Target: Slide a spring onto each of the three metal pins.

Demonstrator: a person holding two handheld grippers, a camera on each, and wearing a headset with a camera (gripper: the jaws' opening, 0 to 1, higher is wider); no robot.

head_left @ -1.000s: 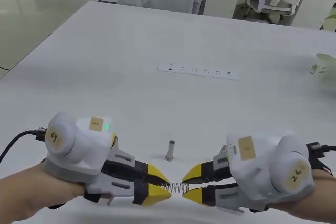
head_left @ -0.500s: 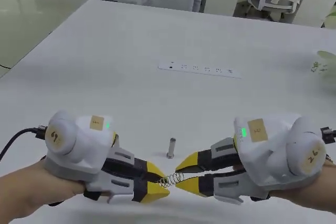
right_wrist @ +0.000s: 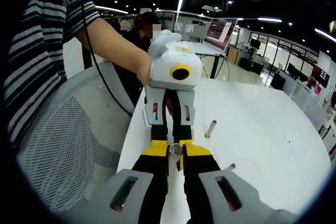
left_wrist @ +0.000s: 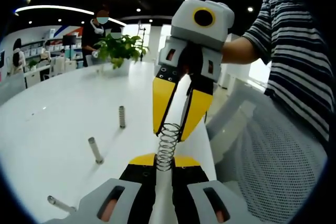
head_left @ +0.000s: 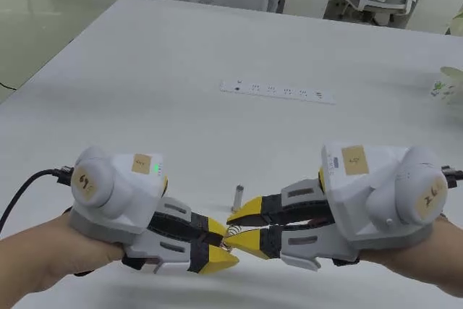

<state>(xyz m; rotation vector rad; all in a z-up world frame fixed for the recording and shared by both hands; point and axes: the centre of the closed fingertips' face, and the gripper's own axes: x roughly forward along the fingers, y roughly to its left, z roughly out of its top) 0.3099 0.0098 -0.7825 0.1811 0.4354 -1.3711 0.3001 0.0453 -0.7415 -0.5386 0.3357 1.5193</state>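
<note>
A small metal spring (head_left: 232, 234) (left_wrist: 166, 145) spans the gap between the two grippers just above the white table's near edge. My left gripper (head_left: 221, 246) (left_wrist: 157, 162) is shut on one end of it. My right gripper (head_left: 233, 231) (right_wrist: 176, 153) faces it tip to tip, its yellow jaws pinching the other end of the spring (right_wrist: 175, 150). One upright metal pin (head_left: 238, 197) stands just behind the jaws. In the left gripper view two pins (left_wrist: 122, 116) (left_wrist: 95, 150) stand upright and a third pin (left_wrist: 56, 203) leans at the lower left.
A white power strip (head_left: 277, 93) lies flat mid-table. A potted plant (left_wrist: 120, 49) stands at the table's far end, with people behind it. The person's mesh chair (left_wrist: 273, 150) is close behind the near table edge (head_left: 231, 294). Office chairs stand beyond the far edge.
The right gripper has moved left and up until its tips meet the left gripper's. The spring between them now spans a much shorter gap. The left gripper has barely moved.
</note>
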